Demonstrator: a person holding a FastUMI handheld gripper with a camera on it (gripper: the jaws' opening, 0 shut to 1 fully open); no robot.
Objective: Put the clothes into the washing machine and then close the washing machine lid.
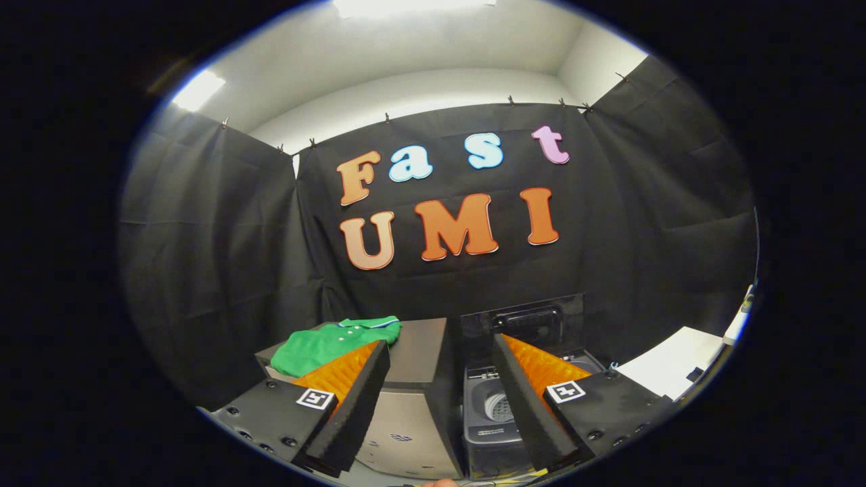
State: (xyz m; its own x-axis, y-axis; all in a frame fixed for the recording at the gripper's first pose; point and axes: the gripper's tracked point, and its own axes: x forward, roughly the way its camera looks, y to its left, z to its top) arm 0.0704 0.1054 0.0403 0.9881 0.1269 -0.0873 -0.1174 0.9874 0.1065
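One green shirt (pixel 335 343) lies on the grey box (pixel 414 352) beyond the gripper (pixel 440 368), its fingers wide apart and empty, so approach low, pinching near the collar, beside the open washing machine (pixel 497 406).

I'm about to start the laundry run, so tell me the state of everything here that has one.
tongs: open, holding nothing.
green shirt: folded, lying on the box beyond the tongs.
washing machine: drum exposed.
washing machine lid: raised, standing upright behind the opening.

Ceiling lights (pixel 413 5) glaring — booth dim, edges warped.
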